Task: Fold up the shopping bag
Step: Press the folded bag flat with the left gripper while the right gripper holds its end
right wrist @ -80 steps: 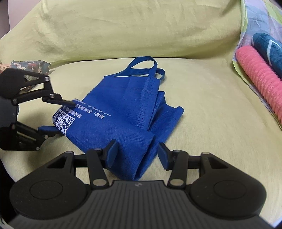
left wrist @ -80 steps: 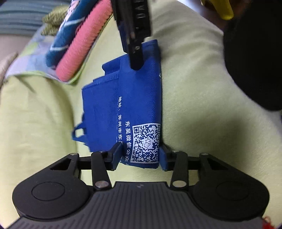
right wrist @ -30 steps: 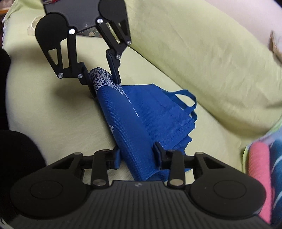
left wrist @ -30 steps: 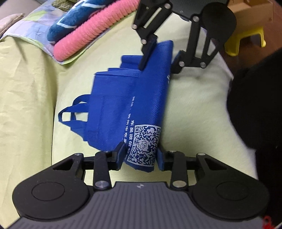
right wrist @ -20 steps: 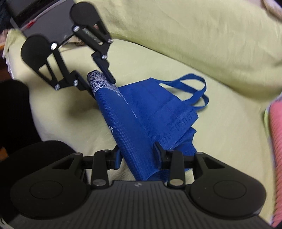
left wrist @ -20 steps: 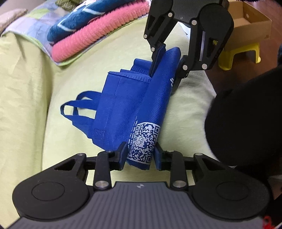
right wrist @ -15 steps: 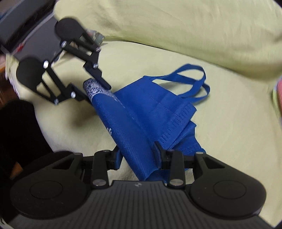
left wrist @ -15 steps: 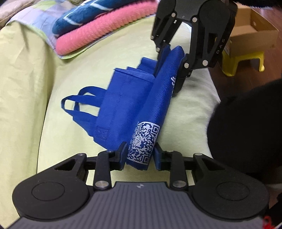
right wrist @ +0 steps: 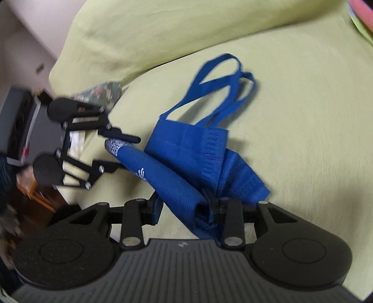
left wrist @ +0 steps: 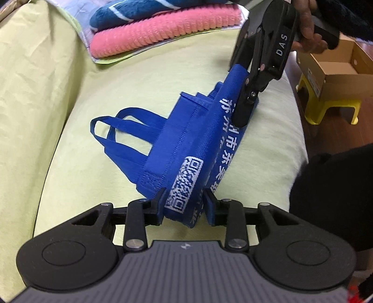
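Observation:
A blue shopping bag (left wrist: 186,130) lies on a green sofa seat (left wrist: 70,163), its long edge lifted into a fold and its handles (left wrist: 109,125) trailing toward the backrest. My left gripper (left wrist: 184,207) has the end with the white QR patch between its pads; its jaws are opening a little, though both pads touch the cloth. At the far end, my right gripper (left wrist: 237,111) pinches the same fold, edge-on. In the right wrist view, the right gripper (right wrist: 183,207) is shut on the rolled edge of the bag (right wrist: 193,144), and the left gripper (right wrist: 127,152) holds the other end.
Folded pink (left wrist: 163,30) and blue (left wrist: 139,11) towels are stacked at the back of the seat. A cardboard box (left wrist: 338,70) sits on a yellow stool (left wrist: 326,107) beyond the sofa's edge. A person's hand (left wrist: 307,30) grips the right tool; dark clothing (left wrist: 338,198) is close at right.
Both grippers have rolled while holding the fold, turning the lifted edge over toward the bag's body. The right gripper swung sideways and now shows edge-on in the left view.

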Available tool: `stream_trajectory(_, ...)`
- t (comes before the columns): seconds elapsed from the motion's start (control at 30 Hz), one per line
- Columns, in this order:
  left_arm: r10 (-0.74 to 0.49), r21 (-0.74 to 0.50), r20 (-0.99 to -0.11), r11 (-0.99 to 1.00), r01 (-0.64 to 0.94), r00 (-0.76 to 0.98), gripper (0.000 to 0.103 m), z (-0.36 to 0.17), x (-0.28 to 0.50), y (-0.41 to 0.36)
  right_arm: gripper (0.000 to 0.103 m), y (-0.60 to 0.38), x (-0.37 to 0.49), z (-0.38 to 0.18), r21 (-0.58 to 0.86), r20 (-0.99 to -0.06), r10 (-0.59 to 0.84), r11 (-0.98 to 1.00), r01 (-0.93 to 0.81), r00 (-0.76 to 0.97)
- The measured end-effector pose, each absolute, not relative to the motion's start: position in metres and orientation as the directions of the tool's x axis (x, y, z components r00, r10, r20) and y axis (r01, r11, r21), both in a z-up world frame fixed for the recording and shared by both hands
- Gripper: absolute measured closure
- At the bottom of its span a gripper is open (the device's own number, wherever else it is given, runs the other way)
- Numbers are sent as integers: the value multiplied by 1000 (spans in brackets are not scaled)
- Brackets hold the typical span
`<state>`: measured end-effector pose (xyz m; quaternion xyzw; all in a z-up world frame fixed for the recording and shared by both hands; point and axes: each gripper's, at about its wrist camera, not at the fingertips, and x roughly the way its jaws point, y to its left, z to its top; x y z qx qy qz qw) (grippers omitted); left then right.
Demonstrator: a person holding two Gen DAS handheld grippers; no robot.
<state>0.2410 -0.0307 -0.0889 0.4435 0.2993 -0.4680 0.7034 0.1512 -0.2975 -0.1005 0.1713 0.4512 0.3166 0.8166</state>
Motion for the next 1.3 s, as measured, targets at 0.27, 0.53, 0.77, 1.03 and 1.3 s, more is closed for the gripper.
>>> stream_trajectory(0.27,-391,329,-829,238,914,401,55,-90,250,-33,74,-307,156,-109,653,-619,681,723,-225,392)
stream_trajectory(0.53,-344,390,-790,356,849,508,59,-82,248,-25,74,-309,160,-108,675,-645,654,730,-107,395)
stream_trajectory(0.77,-353,477,-733,342,809,581,68,-67,231,-26,74,-307,165,-106,669,-671,632,741,-52,388)
stream_trajectory(1.03,-364,489,-735,301,818,573,64,-87,227,-49,74,-306,171,-103,663,-702,613,749,16,363)
stream_trajectory(1.3,-351,419,-766,362,832,539,63,-95,245,-53,75,-306,179,-103,654,-723,605,755,48,333)
